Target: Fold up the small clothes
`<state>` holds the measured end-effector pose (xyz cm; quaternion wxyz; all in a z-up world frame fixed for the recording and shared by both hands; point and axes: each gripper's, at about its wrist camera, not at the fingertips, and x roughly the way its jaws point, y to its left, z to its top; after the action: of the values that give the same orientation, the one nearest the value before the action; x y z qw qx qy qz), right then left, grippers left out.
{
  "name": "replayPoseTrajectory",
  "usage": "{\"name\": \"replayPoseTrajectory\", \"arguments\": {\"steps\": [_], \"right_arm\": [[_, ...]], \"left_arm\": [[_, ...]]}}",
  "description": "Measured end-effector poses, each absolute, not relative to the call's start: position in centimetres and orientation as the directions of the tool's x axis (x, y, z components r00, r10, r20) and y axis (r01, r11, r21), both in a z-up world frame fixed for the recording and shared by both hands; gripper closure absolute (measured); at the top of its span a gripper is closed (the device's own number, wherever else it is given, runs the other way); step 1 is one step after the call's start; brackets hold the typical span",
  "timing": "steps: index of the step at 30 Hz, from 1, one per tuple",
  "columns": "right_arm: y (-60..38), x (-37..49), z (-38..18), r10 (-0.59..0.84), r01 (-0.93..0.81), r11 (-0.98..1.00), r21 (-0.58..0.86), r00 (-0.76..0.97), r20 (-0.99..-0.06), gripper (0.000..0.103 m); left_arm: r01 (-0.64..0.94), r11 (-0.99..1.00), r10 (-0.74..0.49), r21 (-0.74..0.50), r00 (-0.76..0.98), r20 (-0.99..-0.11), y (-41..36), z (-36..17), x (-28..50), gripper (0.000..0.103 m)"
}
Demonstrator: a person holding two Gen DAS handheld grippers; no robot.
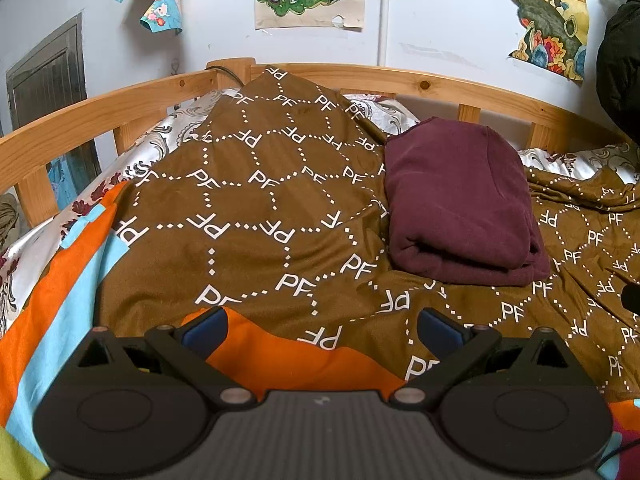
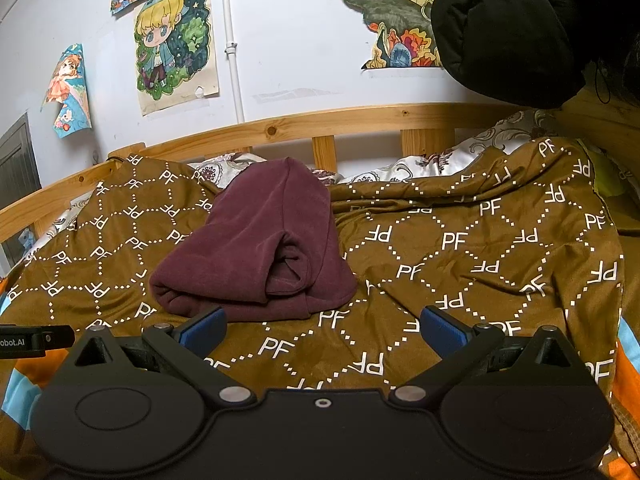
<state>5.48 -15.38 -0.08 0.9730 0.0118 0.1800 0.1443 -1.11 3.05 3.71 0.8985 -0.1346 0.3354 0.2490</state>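
The maroon garment (image 2: 256, 248) lies folded on the brown blanket (image 2: 460, 264), both the left gripper (image 1: 320, 330) and right gripper (image 2: 322, 330) spread wide and empty, so folding looks finished and the next move calls for fetching another piece

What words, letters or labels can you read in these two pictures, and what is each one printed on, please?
"PF": white letters repeated all over the brown blanket.
"obot.AI": white print on a black part at the left edge of the right wrist view; its start is cut off.
The wall drawings show no readable text.
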Motion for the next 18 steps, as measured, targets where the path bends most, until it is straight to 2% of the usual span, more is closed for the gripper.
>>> {"name": "replayPoseTrajectory", "arguments": {"steps": [18], "right_arm": [[-15.39, 5.46, -0.22, 0.285, -0.277, 0.958, 0.076, 0.893, -0.349, 0.001]], "left_arm": [[-0.542, 0.836, 0.354, -0.083, 0.650, -0.673, 3.19, 3.77, -1.13, 0.000]]}}
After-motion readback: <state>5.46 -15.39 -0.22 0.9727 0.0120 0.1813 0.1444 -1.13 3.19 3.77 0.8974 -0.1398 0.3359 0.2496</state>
